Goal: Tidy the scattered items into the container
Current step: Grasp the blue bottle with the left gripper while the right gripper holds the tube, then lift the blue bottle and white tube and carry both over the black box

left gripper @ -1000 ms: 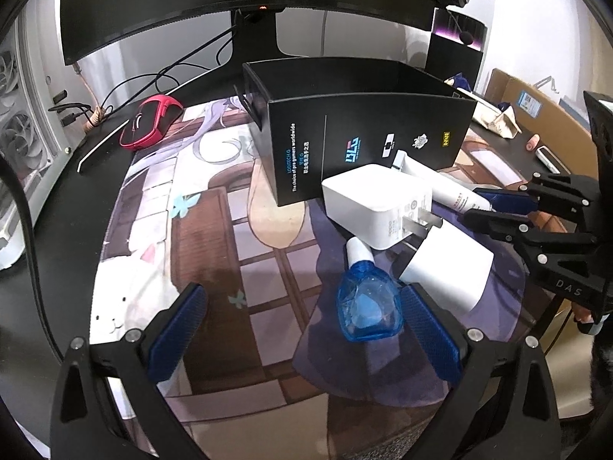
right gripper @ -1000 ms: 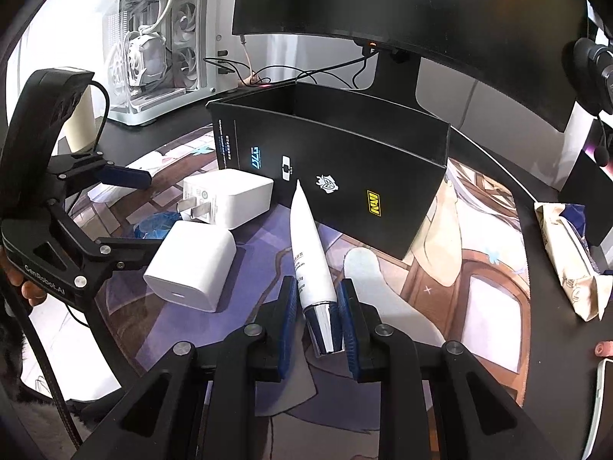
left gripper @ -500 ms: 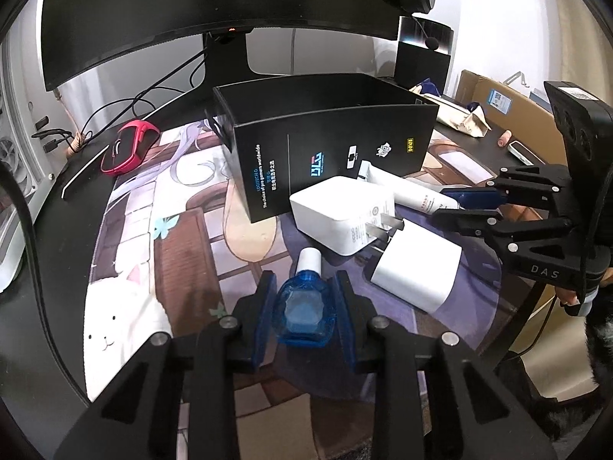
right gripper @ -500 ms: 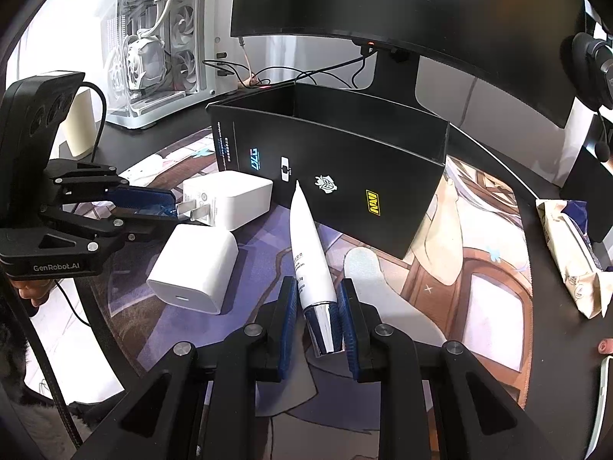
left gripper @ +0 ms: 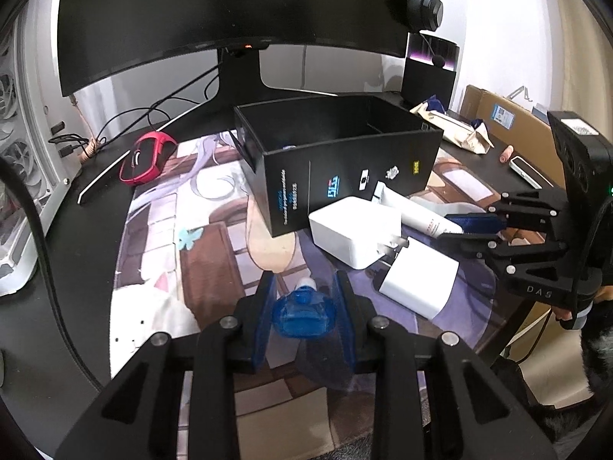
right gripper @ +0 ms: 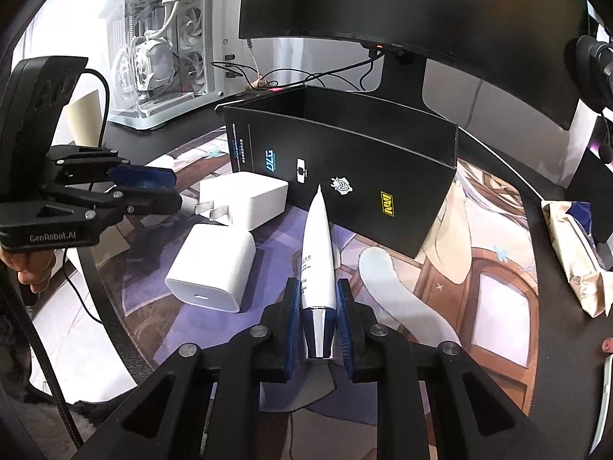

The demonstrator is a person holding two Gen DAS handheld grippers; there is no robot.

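So barely started: left gripper [left gripper: 304, 310] is clamped on the bottle [left gripper: 302, 308], right gripper [right gripper: 318, 316] on the tube [right gripper: 317, 253]. Both chargers [right gripper: 212, 268] [right gripper: 245, 199] sit on the mat, around 9 o'clock of the tube. Box [left gripper: 345, 153] at 12 looks nearly empty.

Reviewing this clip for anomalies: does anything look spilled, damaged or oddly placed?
Nothing spilled or damaged. The two white chargers lie loose on the desk mat beside the black box, awaiting tidying. The left gripper holds the blue bottle; the right gripper holds the white tube, whose tip rests against the box wall.
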